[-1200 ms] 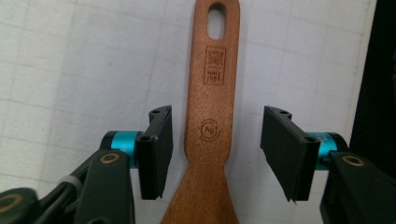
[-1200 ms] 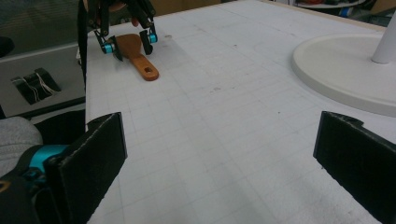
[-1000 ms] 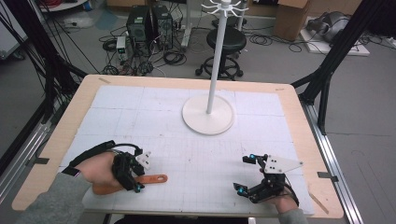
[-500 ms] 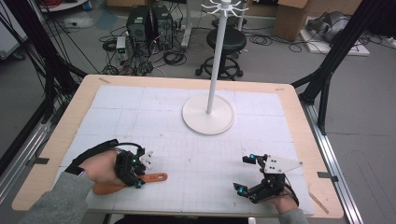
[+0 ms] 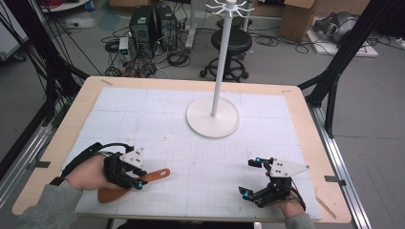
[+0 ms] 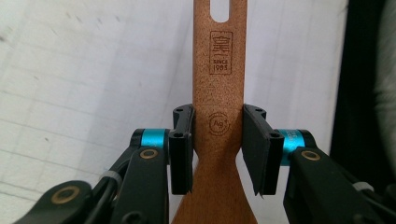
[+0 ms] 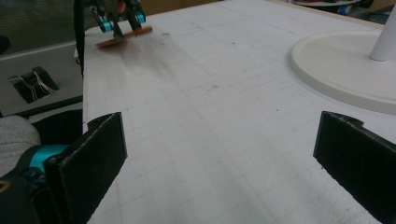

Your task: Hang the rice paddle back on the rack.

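The left gripper (image 5: 138, 180) had just been closing, and its jaws pinched both edges of the wooden spatula (image 6: 218, 93) at its neck, handle ahead, blade behind near the table's (image 5: 86, 102) front edge. The right gripper (image 5: 253, 177) gaped wide and empty, bare mat (image 7: 210, 116) before its jaws, the white stand (image 5: 212, 117) well beyond.

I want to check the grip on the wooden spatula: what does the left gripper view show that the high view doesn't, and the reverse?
Left gripper view: the wooden spatula has a stamped logo and a hanging slot, with both jaws pressed against its handle. High view: the white hook stand, the right gripper with open jaws, and the table edges. Both: the left gripper shut on the spatula over the gridded mat.
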The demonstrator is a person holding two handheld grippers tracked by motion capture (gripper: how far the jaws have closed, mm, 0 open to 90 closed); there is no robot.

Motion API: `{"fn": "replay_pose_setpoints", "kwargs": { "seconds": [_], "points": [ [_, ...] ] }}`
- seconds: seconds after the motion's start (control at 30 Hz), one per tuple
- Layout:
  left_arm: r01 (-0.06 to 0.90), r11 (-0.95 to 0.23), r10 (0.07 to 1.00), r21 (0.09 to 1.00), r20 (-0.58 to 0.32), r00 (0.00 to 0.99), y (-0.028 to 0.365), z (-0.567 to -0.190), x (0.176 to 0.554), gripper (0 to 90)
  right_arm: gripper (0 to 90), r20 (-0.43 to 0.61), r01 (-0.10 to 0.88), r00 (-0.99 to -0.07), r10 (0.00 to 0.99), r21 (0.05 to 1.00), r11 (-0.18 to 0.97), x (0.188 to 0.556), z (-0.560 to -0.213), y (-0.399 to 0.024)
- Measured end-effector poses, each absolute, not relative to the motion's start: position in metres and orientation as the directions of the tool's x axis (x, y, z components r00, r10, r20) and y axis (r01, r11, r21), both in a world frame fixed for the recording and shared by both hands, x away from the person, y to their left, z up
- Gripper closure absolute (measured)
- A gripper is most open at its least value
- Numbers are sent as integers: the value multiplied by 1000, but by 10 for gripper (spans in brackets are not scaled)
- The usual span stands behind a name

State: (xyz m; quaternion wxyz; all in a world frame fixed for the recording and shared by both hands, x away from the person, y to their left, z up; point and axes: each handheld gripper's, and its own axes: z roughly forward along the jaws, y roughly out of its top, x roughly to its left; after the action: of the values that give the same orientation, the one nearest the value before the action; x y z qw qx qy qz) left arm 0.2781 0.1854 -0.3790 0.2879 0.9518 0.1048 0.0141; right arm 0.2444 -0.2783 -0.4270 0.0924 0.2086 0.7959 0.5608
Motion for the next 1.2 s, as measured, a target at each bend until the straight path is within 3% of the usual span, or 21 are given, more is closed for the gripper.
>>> {"fn": "replay_pose_setpoints", "kwargs": {
  "seconds": [0.4,0.87,1.2],
  "points": [
    [180,-681,252,710,-4,968,204,-352,269,656,12,89,232,-894,439,930,285,244,-427,-278],
    [230,-504,317,833,-69,946,208,-338,275,656,12,95,232,-894,438,934,271,243,-425,-280],
    [210,-370,315,905,-90,945,205,-332,286,656,12,96,220,-893,439,945,241,242,-424,-285]
  ]
}}
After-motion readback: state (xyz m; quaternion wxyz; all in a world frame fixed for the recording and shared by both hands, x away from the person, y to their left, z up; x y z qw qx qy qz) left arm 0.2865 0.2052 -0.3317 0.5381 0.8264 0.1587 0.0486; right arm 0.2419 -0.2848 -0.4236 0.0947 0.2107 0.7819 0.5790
